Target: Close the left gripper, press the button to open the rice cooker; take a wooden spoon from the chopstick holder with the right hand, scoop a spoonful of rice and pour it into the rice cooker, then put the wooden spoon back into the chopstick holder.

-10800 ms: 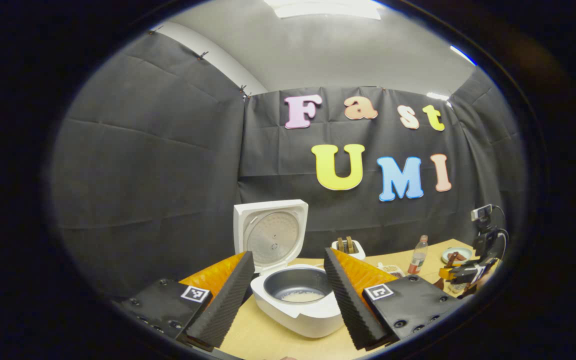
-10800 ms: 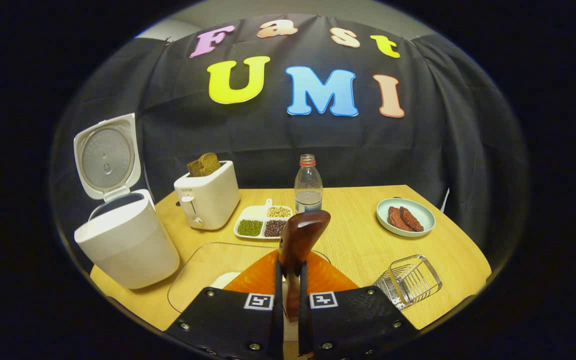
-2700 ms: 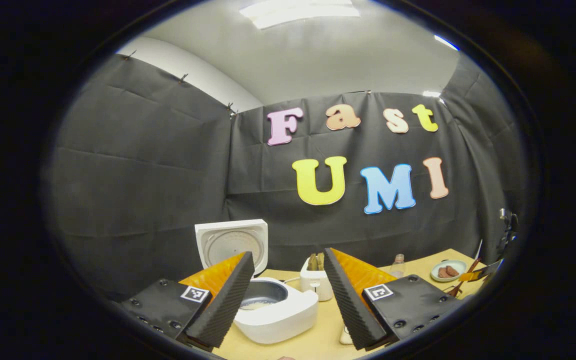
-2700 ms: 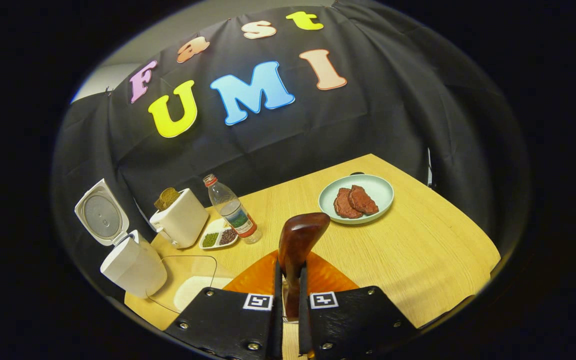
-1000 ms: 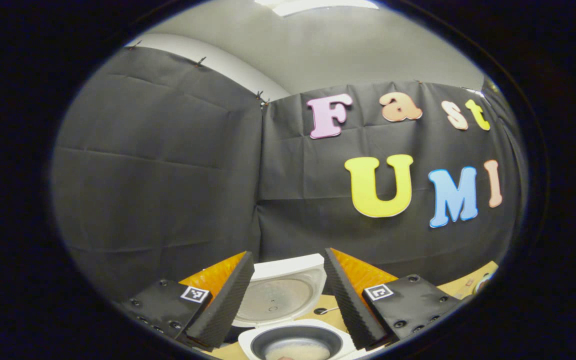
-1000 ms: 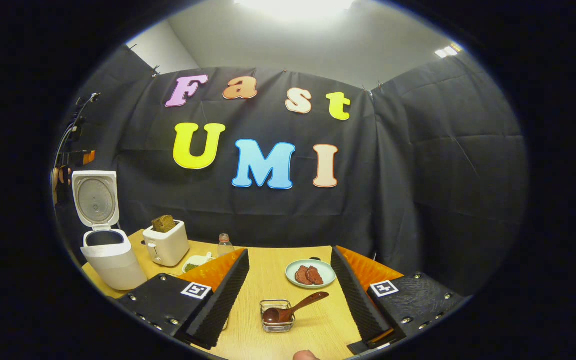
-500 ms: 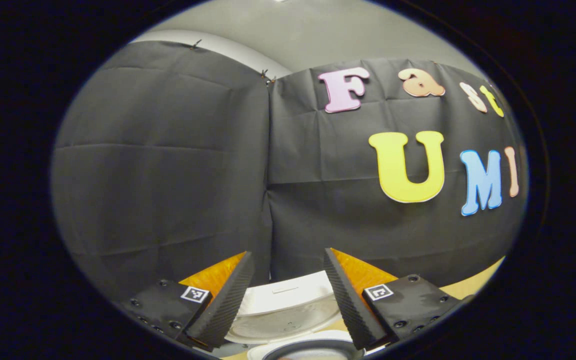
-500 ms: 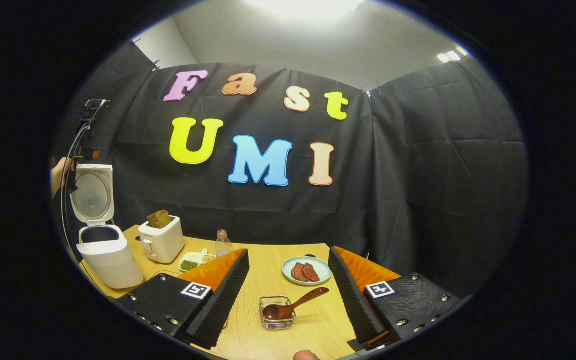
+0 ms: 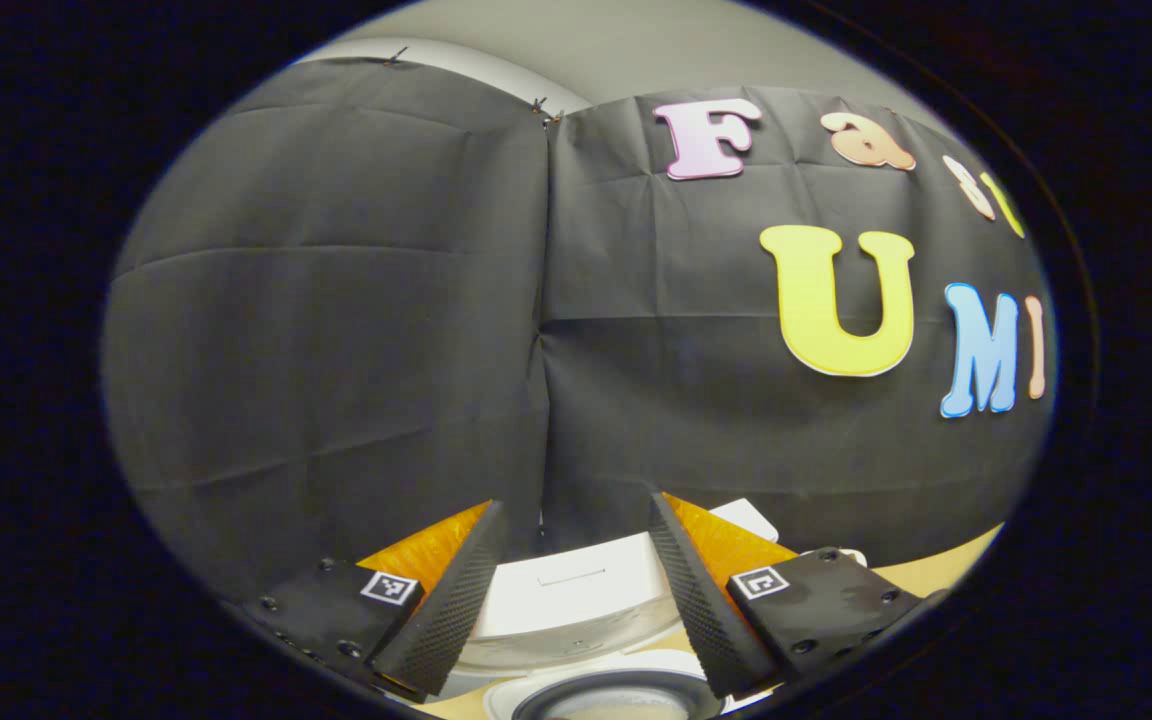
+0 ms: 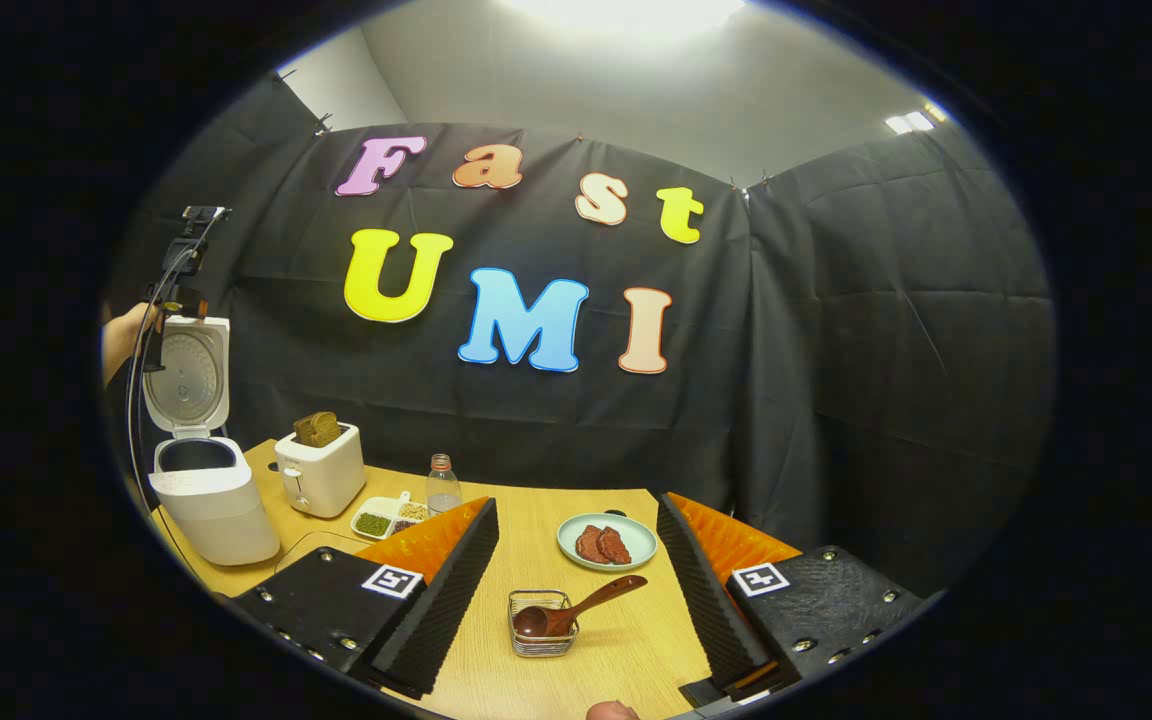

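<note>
I see both hand-held grippers released — left (image 9: 571,570) over the white rice cooker's raised lid (image 9: 576,600); right (image 10: 576,590) empty; brown wooden spoon (image 10: 576,612) rests in wire-mesh chopstick holder (image 10: 542,625) on light wooden worktop (image 10: 626,640).

Black cloth wall (image 10: 836,330) hung in creased panels on three sides of the booth, clipped along the top edge (image 9: 539,104). Above it, a plain pale ceiling (image 10: 786,90) with a bright overhead light (image 10: 626,12) and a smaller light (image 10: 908,122) toward the right corner. Below, a light wooden table (image 10: 626,640) with visible grain, set close against the cloth
</note>
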{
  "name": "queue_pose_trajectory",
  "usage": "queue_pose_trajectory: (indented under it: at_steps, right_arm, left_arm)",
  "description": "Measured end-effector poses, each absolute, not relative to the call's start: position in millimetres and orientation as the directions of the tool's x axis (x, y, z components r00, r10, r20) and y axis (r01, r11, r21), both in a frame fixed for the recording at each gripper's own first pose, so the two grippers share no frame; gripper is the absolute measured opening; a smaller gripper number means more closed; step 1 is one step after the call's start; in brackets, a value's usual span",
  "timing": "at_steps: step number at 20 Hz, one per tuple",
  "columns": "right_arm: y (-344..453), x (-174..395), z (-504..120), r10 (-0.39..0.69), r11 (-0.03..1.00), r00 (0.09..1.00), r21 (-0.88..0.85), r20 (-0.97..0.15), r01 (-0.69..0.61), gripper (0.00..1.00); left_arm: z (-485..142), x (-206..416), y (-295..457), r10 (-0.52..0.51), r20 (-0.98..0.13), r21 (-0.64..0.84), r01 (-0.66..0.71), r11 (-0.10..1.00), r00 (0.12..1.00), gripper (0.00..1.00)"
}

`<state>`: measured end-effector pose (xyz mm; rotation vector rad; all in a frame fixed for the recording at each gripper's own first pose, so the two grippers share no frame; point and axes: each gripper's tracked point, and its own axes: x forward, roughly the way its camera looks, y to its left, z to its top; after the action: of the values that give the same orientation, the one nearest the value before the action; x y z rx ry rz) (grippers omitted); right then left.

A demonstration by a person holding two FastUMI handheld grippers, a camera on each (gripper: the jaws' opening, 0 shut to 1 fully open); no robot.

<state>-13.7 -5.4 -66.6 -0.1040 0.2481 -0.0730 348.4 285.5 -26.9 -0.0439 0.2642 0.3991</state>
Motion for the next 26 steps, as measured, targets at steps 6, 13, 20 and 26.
queue_pose_trajectory:
  at_steps: [6,13,20,26]
  right_arm:
    - [-15.0,-6.0,-64.5,-0.034,0.994,0.974,-0.109,-0.225,0.009,0.97]
    - [-34.1,3.6,-62.6,0.018,0.996,0.977,-0.085,-0.214,-0.037,0.97]
    - [-52.6,4.0,-69.6,0.053,0.993,0.973,-0.09,-0.227,-0.075,0.97]
    - [-61.4,3.4,-75.6,0.07,0.991,0.968,-0.092,-0.241,-0.094,0.97]
  left_arm:
    - [-28.3,320.0,254.3,0.371,-0.273,0.021,-0.38,0.925,0.888,0.98]
    - [-40.9,280.2,214.0,0.358,-0.295,0.03,-0.366,0.93,0.886,1.0]
    - [-67.5,247.5,180.5,0.355,-0.327,0.048,-0.359,0.932,0.876,0.99]
    - [-92.8,228.1,158.0,0.348,-0.355,0.073,-0.345,0.936,0.868,1.0]
